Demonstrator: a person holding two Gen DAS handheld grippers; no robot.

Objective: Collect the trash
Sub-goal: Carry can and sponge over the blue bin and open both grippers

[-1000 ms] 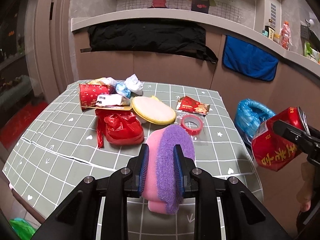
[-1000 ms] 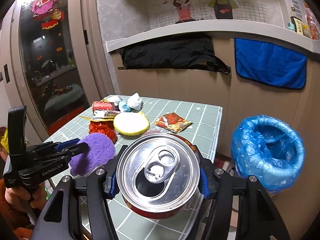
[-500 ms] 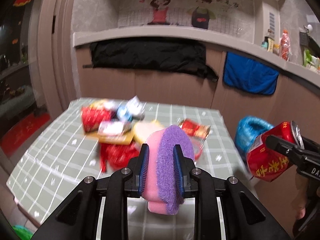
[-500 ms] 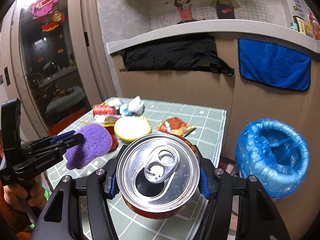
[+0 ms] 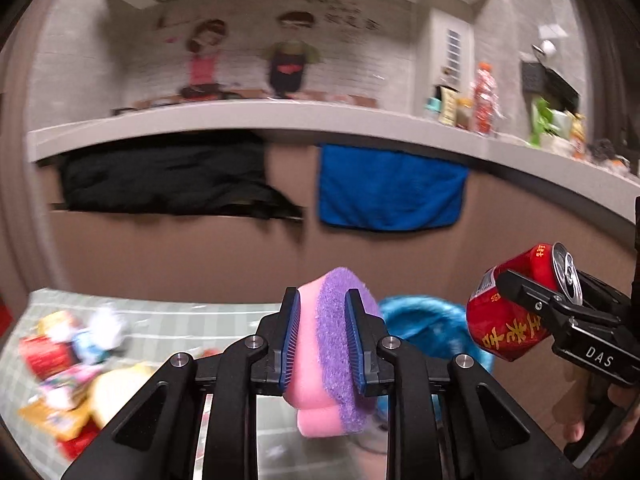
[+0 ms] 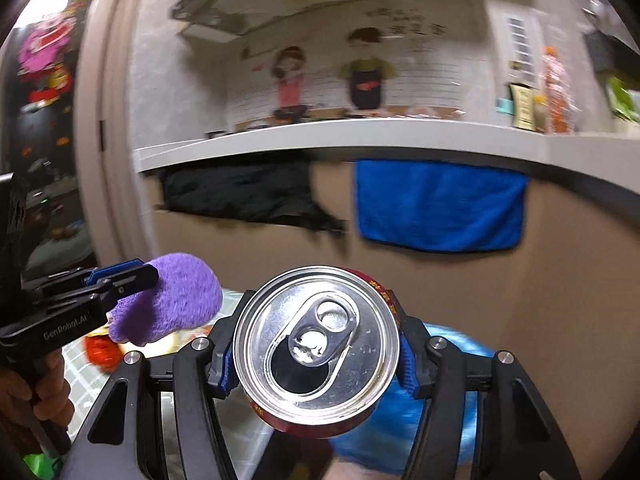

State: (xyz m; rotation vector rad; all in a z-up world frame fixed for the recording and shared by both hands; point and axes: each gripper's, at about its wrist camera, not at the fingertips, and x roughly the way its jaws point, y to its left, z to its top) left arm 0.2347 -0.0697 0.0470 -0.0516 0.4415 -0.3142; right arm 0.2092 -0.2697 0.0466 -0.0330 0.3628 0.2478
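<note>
My left gripper (image 5: 322, 340) is shut on a pink and purple sponge (image 5: 334, 344), and its jaws are closing tighter on it. The same sponge (image 6: 172, 304) shows at the left of the right wrist view, in that gripper (image 6: 132, 280). My right gripper (image 6: 316, 354) is shut on a red drink can (image 6: 316, 344), its silver top towards the camera. That can (image 5: 516, 312) also appears at the right of the left wrist view. A bin lined with a blue bag (image 5: 432, 328) lies just beyond both loads, low in the frame; in the right wrist view the blue bag (image 6: 448, 432) sits under the can.
The checked green table (image 5: 172, 320) lies low left with wrappers, a red bag and a yellow pad (image 5: 116, 392) on it. A brown counter wall (image 5: 200, 256) with a black cloth (image 5: 168, 176) and a blue towel (image 5: 390, 188) stands ahead. A hand (image 6: 36, 392) holds the left gripper's handle.
Both grippers have risen and swung right, away from the table towards the blue-lined bin. The table has slid to the lower left. Sponge and can stay gripped.
</note>
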